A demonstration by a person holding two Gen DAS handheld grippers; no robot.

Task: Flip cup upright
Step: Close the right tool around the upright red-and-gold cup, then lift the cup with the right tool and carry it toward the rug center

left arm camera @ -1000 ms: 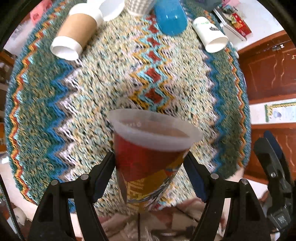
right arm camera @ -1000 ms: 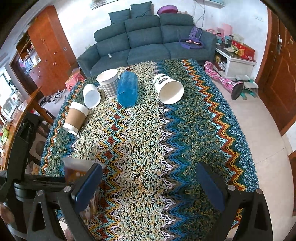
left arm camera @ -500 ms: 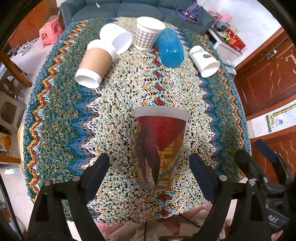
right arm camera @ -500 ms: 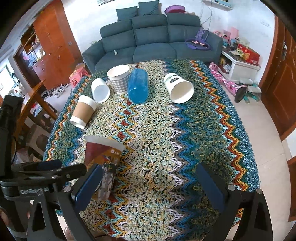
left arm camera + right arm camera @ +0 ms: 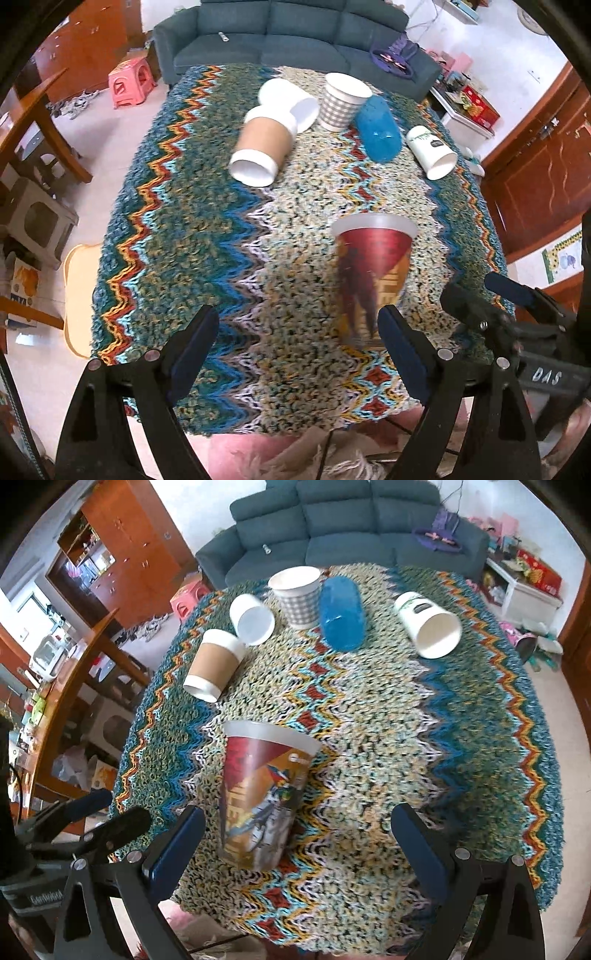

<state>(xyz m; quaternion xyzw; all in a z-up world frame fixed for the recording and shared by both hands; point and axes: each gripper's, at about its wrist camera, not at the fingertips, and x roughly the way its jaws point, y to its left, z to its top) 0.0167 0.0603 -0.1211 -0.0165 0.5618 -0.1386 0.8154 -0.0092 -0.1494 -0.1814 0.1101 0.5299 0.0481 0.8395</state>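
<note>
A red and gold printed plastic cup (image 5: 373, 280) (image 5: 262, 794) stands upright on the zigzag knitted tablecloth (image 5: 207, 236) (image 5: 424, 738) near the front edge. My left gripper (image 5: 295, 354) is open and drawn back, with the cup just ahead of its right finger and nothing between the fingers. My right gripper (image 5: 295, 845) is open too, the cup standing ahead of its left finger, untouched. Further back lie a brown-sleeved paper cup (image 5: 262, 147) (image 5: 216, 662), a white cup (image 5: 291, 101) (image 5: 253, 618), a blue cup (image 5: 378, 129) (image 5: 341, 613) and a white printed cup (image 5: 432, 151) (image 5: 430, 627), all on their sides.
A grey checked cup (image 5: 343, 99) (image 5: 299, 592) stands upright at the back. A dark blue sofa (image 5: 288, 33) (image 5: 351, 520) is behind the table, a pink stool (image 5: 129, 79) and a wooden chair (image 5: 74, 686) to the left, wooden cabinets (image 5: 546, 166) to the right.
The left gripper let go of the printed cup, which now stands upright on the cloth, then pulled back and shifted left. The right gripper view drew slightly closer.
</note>
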